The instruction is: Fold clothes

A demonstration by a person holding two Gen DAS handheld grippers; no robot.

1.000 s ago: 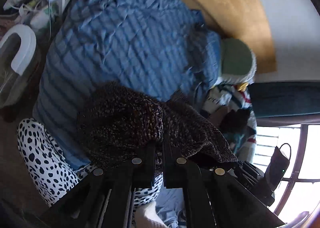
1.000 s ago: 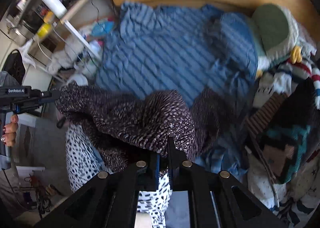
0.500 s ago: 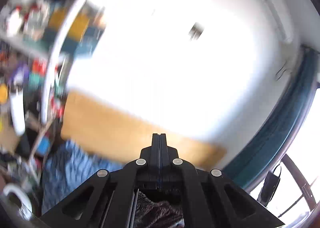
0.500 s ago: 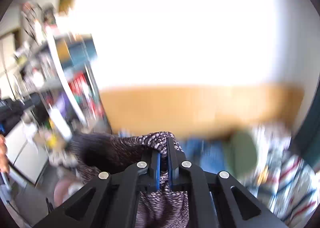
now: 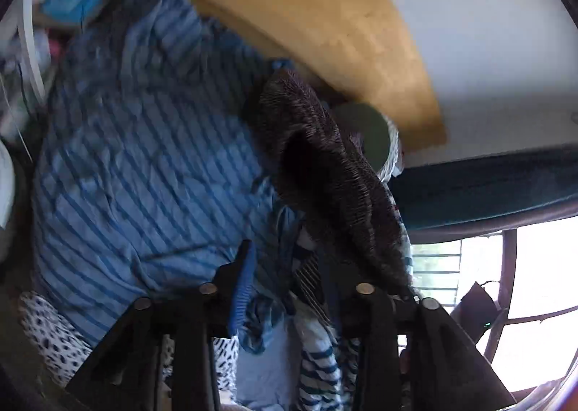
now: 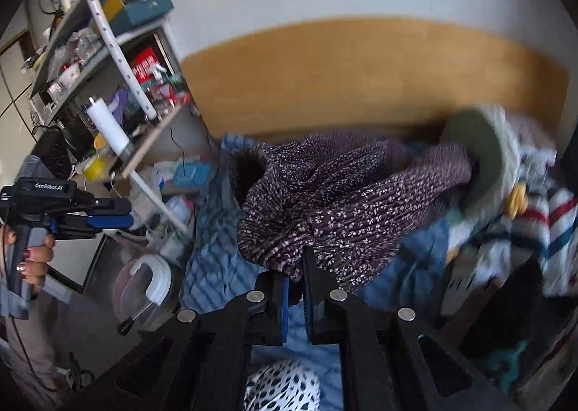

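Here, sweater (image 6: 346,201) crosswise before headboard (image 6: 361,75).

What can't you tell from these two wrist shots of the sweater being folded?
- Right wrist view: how far the right gripper bites the knit sweater; the fabric covers its fingertips.
- Left wrist view: whether the sweater catches on the open left gripper; it hides the right-hand finger.
- Both views: the sweater's sleeves and hem, bunched and motion-blurred.

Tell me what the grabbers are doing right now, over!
Left gripper open, empty. Right gripper shut on the sweater. Sweater flung out over the striped blanket, far end by the green pillow. Nothing blocking.
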